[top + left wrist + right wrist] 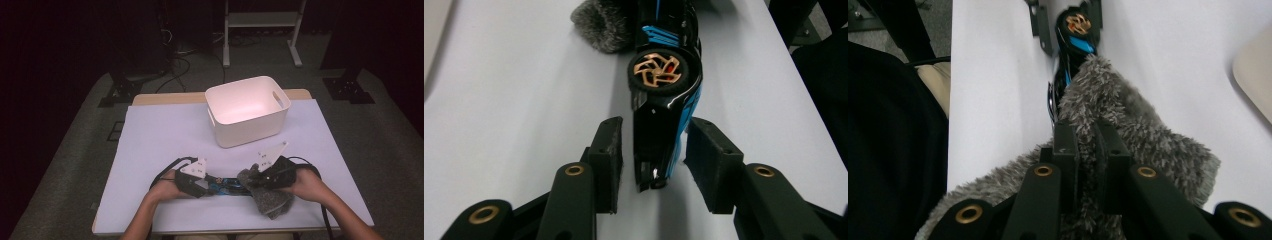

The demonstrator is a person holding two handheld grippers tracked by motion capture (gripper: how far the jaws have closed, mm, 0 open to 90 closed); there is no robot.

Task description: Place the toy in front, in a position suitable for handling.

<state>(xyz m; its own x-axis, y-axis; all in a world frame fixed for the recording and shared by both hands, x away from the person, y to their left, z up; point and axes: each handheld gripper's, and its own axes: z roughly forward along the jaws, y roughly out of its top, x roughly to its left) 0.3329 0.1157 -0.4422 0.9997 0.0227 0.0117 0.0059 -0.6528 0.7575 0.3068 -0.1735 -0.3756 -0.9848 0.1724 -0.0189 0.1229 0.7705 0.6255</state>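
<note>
My left tool [651, 157] straddling the toy car [666, 80] with pads slightly off it, my right tool [1087, 145] clamped on grey fuzzy cloth [1143, 130] against the car, white tabletop [165, 135]

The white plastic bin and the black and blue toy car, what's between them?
Bare white table cover, in the high view, between bin and car.

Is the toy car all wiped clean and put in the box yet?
Not yet. The black-and-blue toy car lies on its side on the table, between the left gripper's slightly parted jaws. The right gripper pinches the grey fluffy cloth against the car's far end. The white bin looks empty.
</note>
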